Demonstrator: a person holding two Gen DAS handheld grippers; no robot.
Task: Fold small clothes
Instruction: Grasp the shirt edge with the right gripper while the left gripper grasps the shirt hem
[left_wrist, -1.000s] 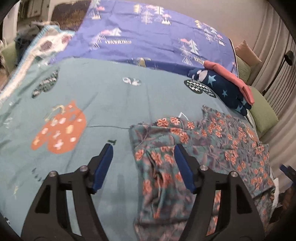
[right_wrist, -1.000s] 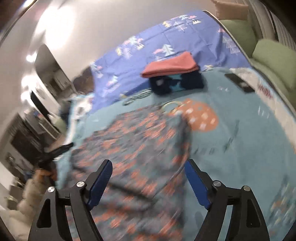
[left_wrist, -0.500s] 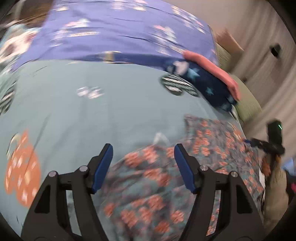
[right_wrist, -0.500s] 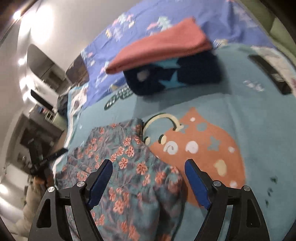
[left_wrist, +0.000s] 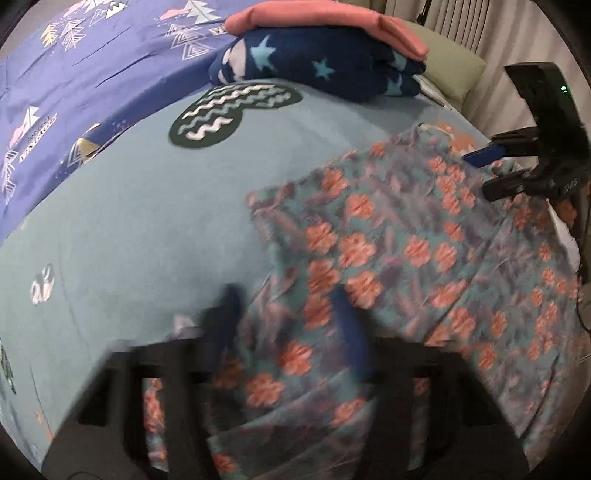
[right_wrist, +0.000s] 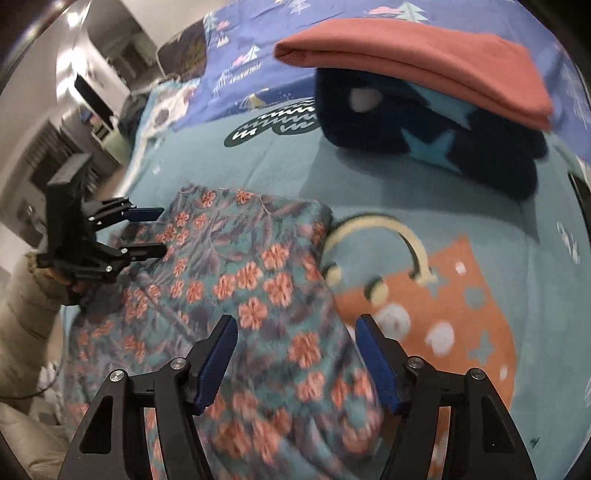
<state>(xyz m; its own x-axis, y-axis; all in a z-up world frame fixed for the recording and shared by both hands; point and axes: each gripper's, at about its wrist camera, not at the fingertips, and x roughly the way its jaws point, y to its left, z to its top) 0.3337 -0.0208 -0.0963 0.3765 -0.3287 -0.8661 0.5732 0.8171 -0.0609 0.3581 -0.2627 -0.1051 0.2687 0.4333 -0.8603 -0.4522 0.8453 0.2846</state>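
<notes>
Both grippers have just been closing over opposite edges of the floral garment (right_wrist: 258, 295) lying flat on the bed (right_wrist: 517, 251): left gripper (left_wrist: 291, 321) narrowed around fabric, grip unclear through blur, right gripper (right_wrist: 297, 354) still apart, so folding looks imminent.

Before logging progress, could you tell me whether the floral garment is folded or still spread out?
Spread: the floral garment lies mostly open on the bedspread, unlike the folded stack behind.

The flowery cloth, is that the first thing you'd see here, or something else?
Yes. The flowery cloth spreads over the teal blanket, with the left gripper at its far edge and the right gripper at the near one. Behind it sits a folded pink garment atop a starry navy one.
</notes>
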